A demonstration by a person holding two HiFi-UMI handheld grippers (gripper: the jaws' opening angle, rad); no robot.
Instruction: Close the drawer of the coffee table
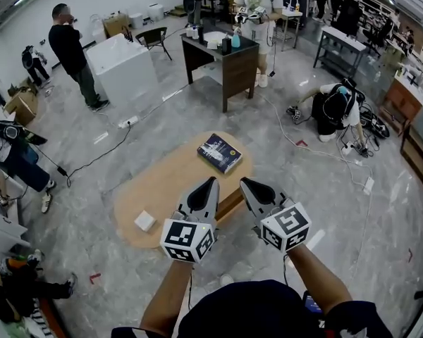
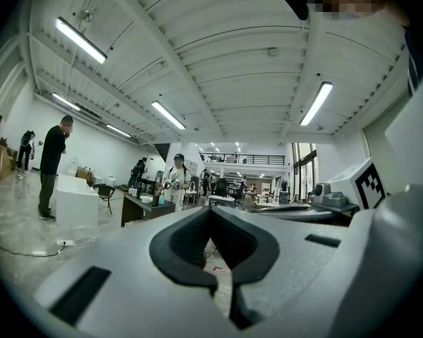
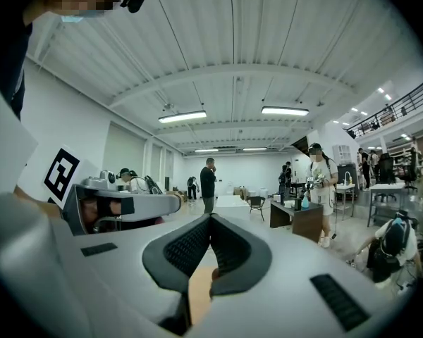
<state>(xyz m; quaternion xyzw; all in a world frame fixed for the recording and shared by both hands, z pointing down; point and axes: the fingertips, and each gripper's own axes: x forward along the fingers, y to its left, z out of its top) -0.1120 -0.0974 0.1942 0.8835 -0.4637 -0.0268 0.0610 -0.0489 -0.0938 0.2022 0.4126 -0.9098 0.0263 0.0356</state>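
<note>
The oval wooden coffee table (image 1: 162,189) lies below and ahead of me in the head view. A brown drawer front (image 1: 230,204) juts from its near side, between the two grippers. My left gripper (image 1: 211,182) hangs over the table's near edge, shut with nothing in it. My right gripper (image 1: 244,182) is level beside it, also shut and empty. Both point forward across the room, apart from the drawer. In the left gripper view the left gripper (image 2: 211,211) has its tips meeting. The right gripper (image 3: 211,218) looks the same in the right gripper view, with tan table showing below.
A dark blue book (image 1: 219,153) and a small white box (image 1: 145,221) lie on the table. Beyond stand a dark desk (image 1: 222,55) and a white cabinet (image 1: 123,65). Cables cross the floor. A person in black (image 1: 74,51) stands far left; another crouches (image 1: 335,108) at the right.
</note>
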